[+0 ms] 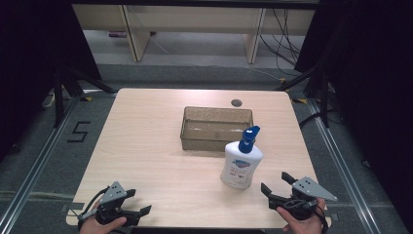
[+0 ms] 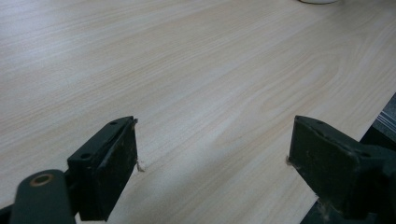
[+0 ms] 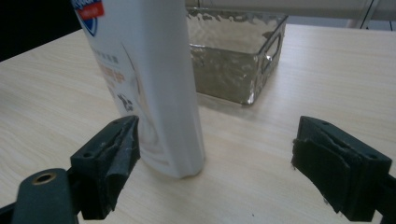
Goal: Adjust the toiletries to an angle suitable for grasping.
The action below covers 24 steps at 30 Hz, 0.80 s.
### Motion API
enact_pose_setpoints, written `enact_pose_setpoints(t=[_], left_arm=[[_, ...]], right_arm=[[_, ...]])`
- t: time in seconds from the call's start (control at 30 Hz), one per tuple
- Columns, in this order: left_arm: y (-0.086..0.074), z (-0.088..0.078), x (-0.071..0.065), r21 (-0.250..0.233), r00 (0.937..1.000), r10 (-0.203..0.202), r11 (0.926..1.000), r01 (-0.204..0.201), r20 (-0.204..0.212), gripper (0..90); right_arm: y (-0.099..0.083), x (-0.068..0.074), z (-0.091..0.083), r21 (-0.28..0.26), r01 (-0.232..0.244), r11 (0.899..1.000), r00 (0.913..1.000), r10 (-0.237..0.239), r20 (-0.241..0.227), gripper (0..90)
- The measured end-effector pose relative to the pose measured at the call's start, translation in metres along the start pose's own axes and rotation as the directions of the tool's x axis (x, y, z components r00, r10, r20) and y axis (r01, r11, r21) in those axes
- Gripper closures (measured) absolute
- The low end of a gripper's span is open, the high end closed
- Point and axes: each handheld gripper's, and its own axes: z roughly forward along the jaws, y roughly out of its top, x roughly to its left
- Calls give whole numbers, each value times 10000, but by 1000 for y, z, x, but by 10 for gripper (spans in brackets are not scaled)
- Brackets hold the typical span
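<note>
Both tools spread wide, pinching nothing: left tool low over bare worktop, right tool just beside upright white pump bottle, standing near clear bin.

One white pump bottle with a blue pump stands on the surface. One clear rectangular bin sits at its 11 o'clock. Two grippers are there: the left gripper and the right gripper.
</note>
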Motion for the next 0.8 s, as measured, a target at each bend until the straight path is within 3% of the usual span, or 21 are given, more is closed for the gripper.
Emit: enact_pose_setpoints(t=[0.07, 0.1, 0.2, 0.23, 0.33, 0.37, 0.4, 0.43, 0.47, 0.63, 0.8], left_arm=[[0, 0, 0, 5, 10000, 9, 10000, -9, 16, 148], [0, 0, -1, -36, 10000, -31, 10000, 31, 32, 148], [0, 1, 0, -53, 10000, -31, 10000, 31, 54, 148], [0, 1, 0, -43, 10000, -24, 10000, 25, 59, 148], [0, 1, 0, -40, 10000, -39, 10000, 39, 9, 148], [0, 1, 0, 11, 10000, -4, 10000, 4, -6, 148], [0, 1, 0, -28, 10000, -45, 10000, 45, 14, 148], [0, 1, 0, -34, 10000, -54, 10000, 54, 13, 147], [0, 1, 0, -35, 10000, -49, 10000, 50, 9, 148], [0, 1, 0, -49, 10000, -35, 10000, 35, 46, 148], [-1, 1, 0, -40, 10000, -39, 10000, 39, 38, 148]], right_arm=[[2, 2, -1, 133, -148, 9998, 9999, 149, -65, 151], [4, 2, 0, -202, 90, 9998, 9999, -92, -70, 151], [8, 4, -3, -59, 10, 10000, 9999, -10, -130, 151], [9, 3, -2, -332, 172, 9993, 9998, -176, -113, 151], [14, 4, -6, -366, 129, 9992, 9997, -137, -211, 150], [15, 6, -6, -415, -83, 9991, 9992, 67, -386, 150], [17, 6, -9, -185, 8, 9998, 9998, -12, -222, 150], [18, 5, -9, -435, 200, 9989, 9996, -209, -205, 150], [19, 7, -10, -570, -79, 9983, 9996, 63, -292, 150], [27, 11, -13, -724, -162, 9972, 9984, 123, -547, 150], [33, 11, -11, -967, 133, 9952, 9975, -199, -685, 150]])
